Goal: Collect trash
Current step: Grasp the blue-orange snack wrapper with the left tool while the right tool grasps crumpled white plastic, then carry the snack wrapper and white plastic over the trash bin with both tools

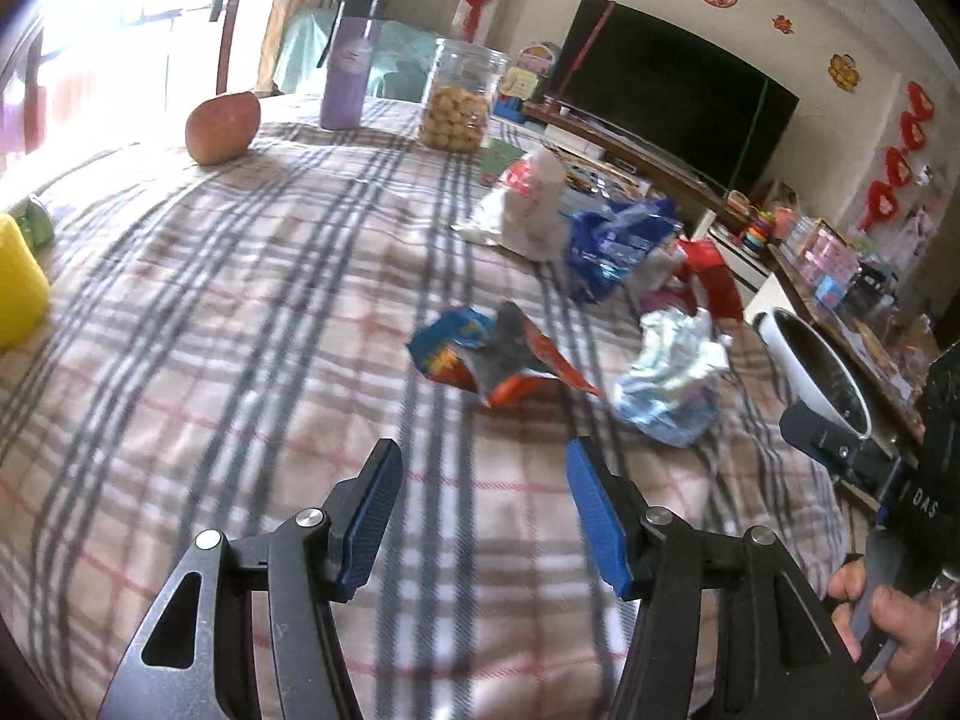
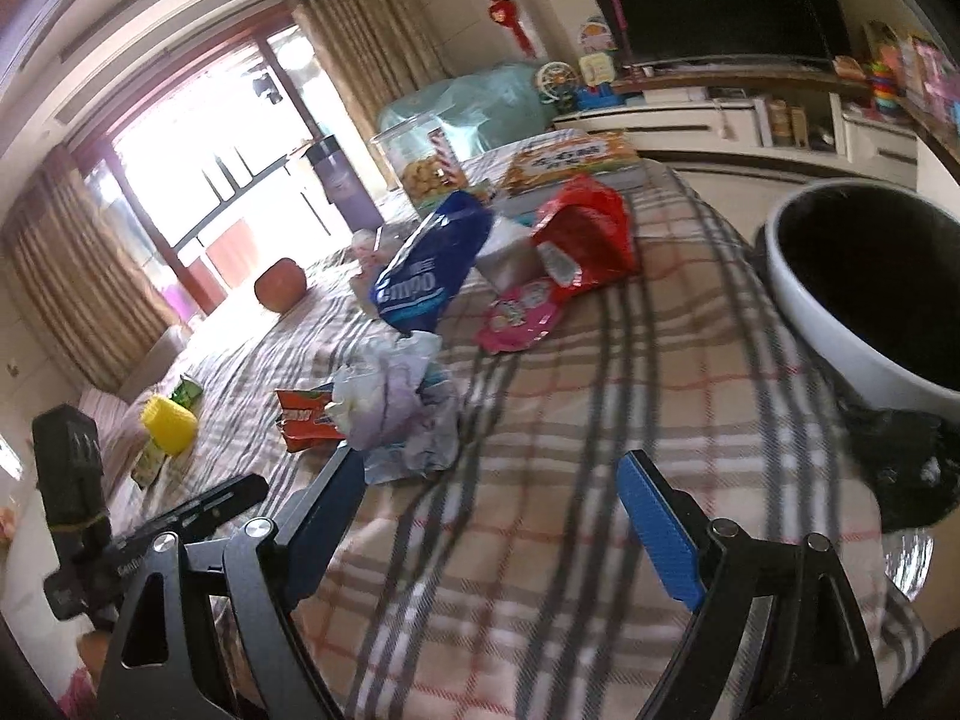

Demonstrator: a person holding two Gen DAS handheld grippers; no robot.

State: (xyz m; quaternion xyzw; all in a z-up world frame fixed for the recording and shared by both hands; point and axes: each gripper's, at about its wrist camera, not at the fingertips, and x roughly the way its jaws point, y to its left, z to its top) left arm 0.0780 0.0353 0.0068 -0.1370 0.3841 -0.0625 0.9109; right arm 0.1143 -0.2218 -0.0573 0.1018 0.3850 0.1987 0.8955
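Both empty, parted grippers, left gripper and right gripper, hover over the plaid cloth short of the crumpled paper wad, which lies well left of the white bin; its loose edges could slip a shallow pinch.

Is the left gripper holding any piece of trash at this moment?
No, the left gripper stands open over bare plaid cloth, short of the blue-and-orange wrapper.

Both wrist views low, close, angled down over shared plaid tablecloth.
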